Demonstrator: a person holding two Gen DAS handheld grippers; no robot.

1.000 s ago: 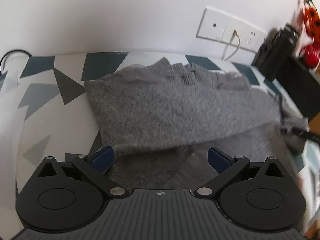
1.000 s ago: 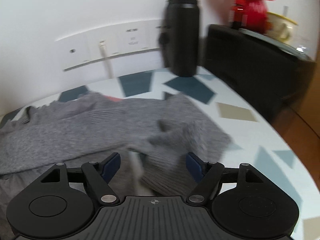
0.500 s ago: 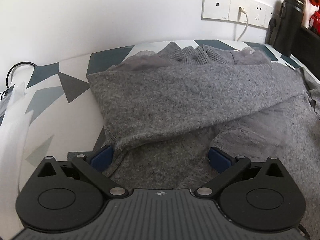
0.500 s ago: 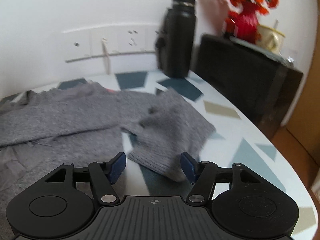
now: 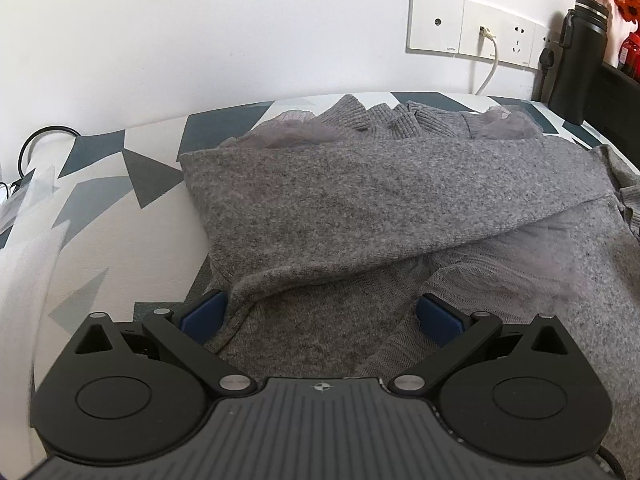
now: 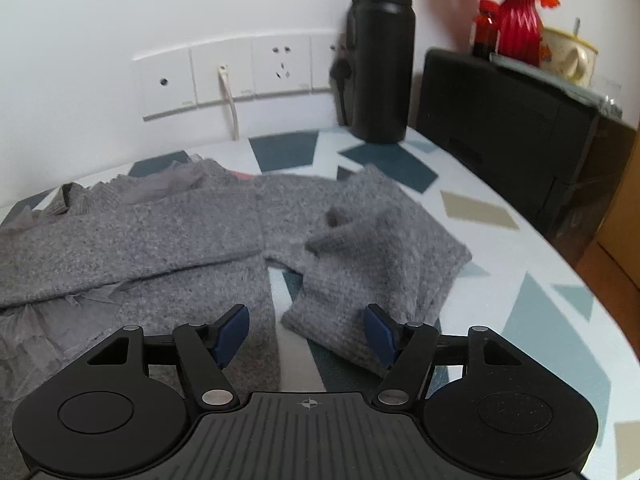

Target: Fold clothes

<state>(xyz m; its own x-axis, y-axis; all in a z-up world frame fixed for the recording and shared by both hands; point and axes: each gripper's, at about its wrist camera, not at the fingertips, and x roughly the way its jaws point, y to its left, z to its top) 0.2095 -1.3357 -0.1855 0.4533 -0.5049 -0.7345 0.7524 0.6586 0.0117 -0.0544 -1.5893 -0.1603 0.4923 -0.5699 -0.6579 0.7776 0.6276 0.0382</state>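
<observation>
Right wrist view, biggest thing first: desk [image 6: 532,280] with the blue-and-white geometric pattern fills the frame, and the grey sweater [image 6: 160,240] is spread across its left and centre, long axis running roughly left-right across the picture, ribbed collar toward the upper left near the wall. One sleeve [image 6: 384,252] is doubled back and lies as a separate lump at centre-right, its cuff end [image 6: 340,336] pointing down toward the camera, with a strip of bare desk between it and the sweater body. Right gripper [image 6: 306,332] sits directly over that gap; its jaws have just been opening a little after narrowing, now at a medium spread, nothing pinched. The cuff lies just inside the right-hand pad, the body hem just beside the left-hand pad, so this is the nearer hand for the sleeve, and the sleeve runs away from it toward the upper right. Left wrist view: same sweater fills centre and right of frame, with a folded-over panel [image 5: 380,200] lying diagonally, edge dropping from upper right to lower left. Left gripper [image 5: 318,314] is wide, pads straddling fabric at bottom centre, left-hand pad against the fold's lower corner, not clamped. My read: next move is a sleeve fold inward toward frame left, across the body's long axis. Black bottle [image 6: 382,60] at upper centre stands well apart.
</observation>
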